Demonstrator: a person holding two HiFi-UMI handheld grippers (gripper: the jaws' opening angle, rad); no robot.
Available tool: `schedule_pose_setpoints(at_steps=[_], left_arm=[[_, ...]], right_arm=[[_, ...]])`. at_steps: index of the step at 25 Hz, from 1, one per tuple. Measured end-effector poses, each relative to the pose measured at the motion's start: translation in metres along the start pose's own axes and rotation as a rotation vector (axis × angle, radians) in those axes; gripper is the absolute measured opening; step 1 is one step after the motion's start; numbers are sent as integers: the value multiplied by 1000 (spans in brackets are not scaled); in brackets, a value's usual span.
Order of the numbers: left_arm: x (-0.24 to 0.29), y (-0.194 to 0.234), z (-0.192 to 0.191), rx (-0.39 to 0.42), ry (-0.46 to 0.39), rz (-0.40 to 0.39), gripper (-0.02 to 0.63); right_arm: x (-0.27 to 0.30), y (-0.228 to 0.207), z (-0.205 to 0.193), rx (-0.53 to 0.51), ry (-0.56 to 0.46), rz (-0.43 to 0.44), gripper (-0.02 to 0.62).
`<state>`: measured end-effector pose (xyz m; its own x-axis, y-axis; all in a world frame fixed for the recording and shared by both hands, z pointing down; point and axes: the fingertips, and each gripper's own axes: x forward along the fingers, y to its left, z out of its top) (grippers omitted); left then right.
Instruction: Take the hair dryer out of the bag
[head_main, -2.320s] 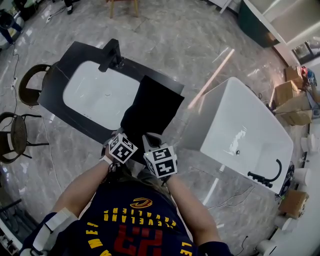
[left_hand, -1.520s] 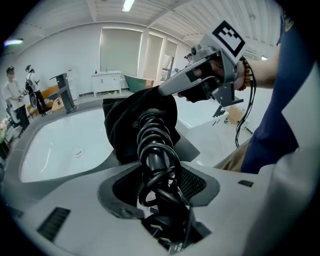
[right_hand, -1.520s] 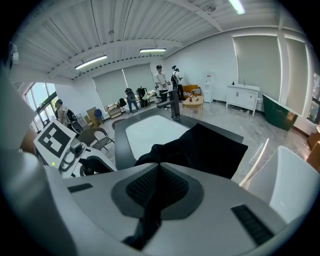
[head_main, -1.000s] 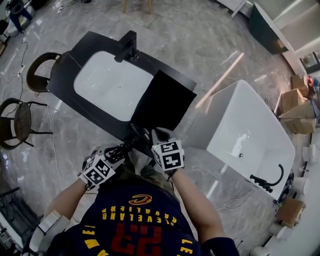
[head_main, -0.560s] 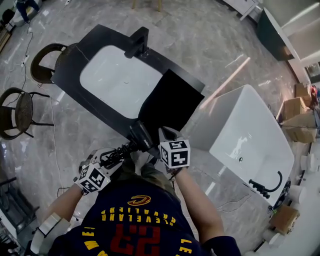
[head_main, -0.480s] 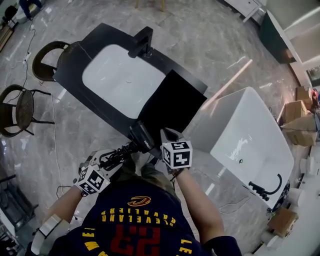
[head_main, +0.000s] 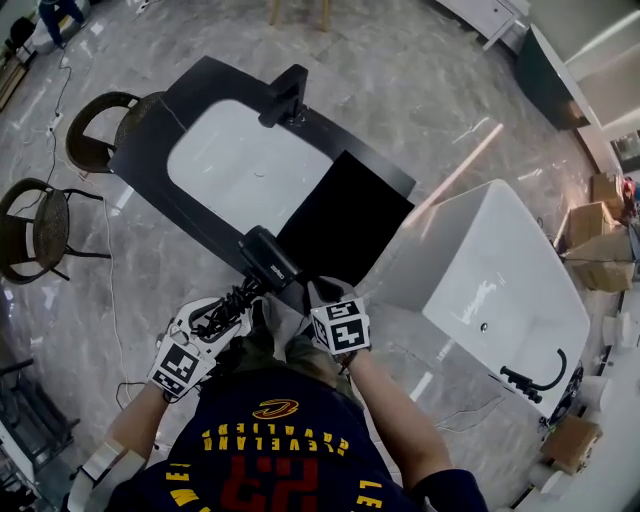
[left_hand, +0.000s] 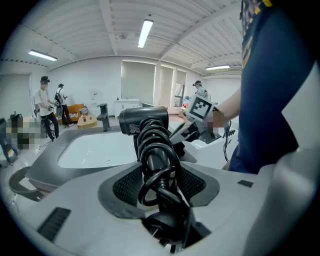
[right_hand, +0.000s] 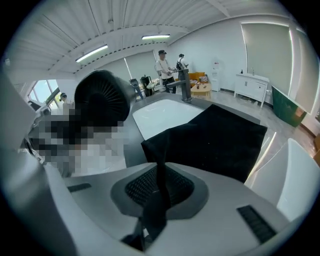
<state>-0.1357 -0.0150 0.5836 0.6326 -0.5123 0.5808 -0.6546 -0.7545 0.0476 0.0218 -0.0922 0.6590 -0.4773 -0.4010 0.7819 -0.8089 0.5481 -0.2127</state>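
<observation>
Hair dryer lifted out of bag | left tongs clamp its handle | right gripper view: right tongs pinch bag

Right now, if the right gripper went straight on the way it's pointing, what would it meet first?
The black bag: the fingers of the right gripper pinch its edge, and the rest lies straight ahead on the dark counter beside the white basin. Depth is unclear, but nothing else seems to intervene.
</observation>
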Motion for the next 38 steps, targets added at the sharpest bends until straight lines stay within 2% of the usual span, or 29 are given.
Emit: schedule_pose_setpoints(at_steps=[3, 6, 11, 16, 25, 31, 38], left_arm=[[6, 11, 11, -11, -13, 2, 213], [15, 20, 24, -17, -26, -3, 213], [33, 31, 44, -22, -9, -22, 213], [61, 39, 63, -3, -35, -52, 213], [120, 36, 93, 44, -22, -118, 213], [158, 31, 104, 65, 9, -139, 213], [203, 26, 99, 94, 85, -149, 213]], right_arm=[[-4, 10, 4, -35, -27, 23, 80], [-14, 14, 10, -32, -68, 32, 83], [-42, 9, 20, 46, -177, 42, 83], [-72, -19, 20, 180, -257, -19, 83], [-112, -72, 0, 319, -329, -151, 83], [-131, -100, -4, 370, -356, -203, 81], [-137, -113, -9, 399, -357, -221, 81]])
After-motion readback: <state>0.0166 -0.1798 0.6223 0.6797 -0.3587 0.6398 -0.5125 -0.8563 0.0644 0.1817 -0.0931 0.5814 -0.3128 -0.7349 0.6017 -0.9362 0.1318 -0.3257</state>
